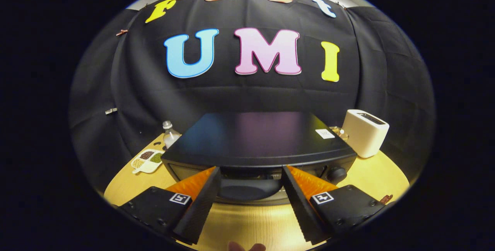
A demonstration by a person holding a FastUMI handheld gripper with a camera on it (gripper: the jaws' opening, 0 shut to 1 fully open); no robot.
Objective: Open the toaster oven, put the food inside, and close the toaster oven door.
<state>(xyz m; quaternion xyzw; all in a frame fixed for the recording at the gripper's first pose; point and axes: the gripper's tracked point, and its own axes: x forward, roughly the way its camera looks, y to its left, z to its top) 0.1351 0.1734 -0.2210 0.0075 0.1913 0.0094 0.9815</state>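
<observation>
A black toaster oven [255, 139] stands on the wooden table just ahead of me, seen from above its front edge. Its front shows a dark rounded window [249, 189] and a round knob [336, 173] on the right. My gripper [251, 169] is open, its two fingertips close to the top of the oven's front, one on each side of the window. Nothing is held between them. Whether the door is shut or ajar I cannot tell. Left of the oven lies a small white divided dish [147, 161] with food in its compartments.
A white pop-up toaster [365, 133] stands to the right of the oven. A clear plastic bottle [170, 133] stands behind the dish at the left. The yellow wooden table [251, 224] stretches below the fingers. A person's fingertip [247, 246] shows under the gripper.
</observation>
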